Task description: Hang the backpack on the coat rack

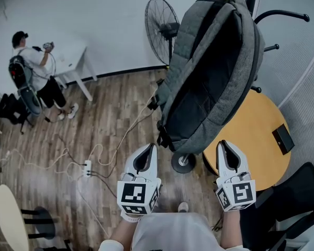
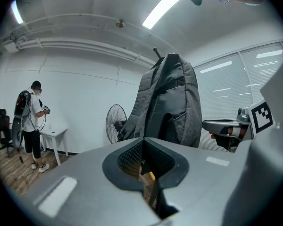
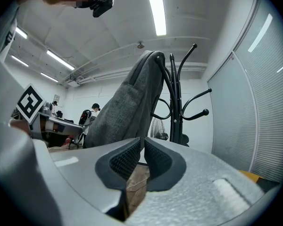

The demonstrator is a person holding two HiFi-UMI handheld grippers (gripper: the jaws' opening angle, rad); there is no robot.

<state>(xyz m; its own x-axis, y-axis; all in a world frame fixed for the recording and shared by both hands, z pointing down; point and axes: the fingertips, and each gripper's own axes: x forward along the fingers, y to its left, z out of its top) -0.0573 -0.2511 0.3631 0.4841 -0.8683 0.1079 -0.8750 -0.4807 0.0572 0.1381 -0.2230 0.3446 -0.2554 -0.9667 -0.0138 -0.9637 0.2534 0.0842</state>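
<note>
The grey backpack (image 1: 212, 72) hangs upright from the top of the black coat rack (image 1: 282, 15), its dark back panel facing me; the rack's round base (image 1: 183, 162) shows under it. My left gripper (image 1: 148, 148) and right gripper (image 1: 225, 144) are held side by side just below and in front of the bag, apart from it, both shut with nothing between the jaws. In the left gripper view the left gripper (image 2: 142, 144) points at the backpack (image 2: 172, 102). The right gripper (image 3: 144, 144) looks past the backpack (image 3: 127, 102) to the coat rack's hooks (image 3: 179, 93).
A round wooden table (image 1: 256, 135) with a small black box (image 1: 282, 138) stands right of the rack. A standing fan (image 1: 161, 29) is behind the bag. Cables and a power strip (image 1: 87, 166) lie on the wooden floor. A person (image 1: 34, 72) stands far left by a white table (image 1: 73, 61).
</note>
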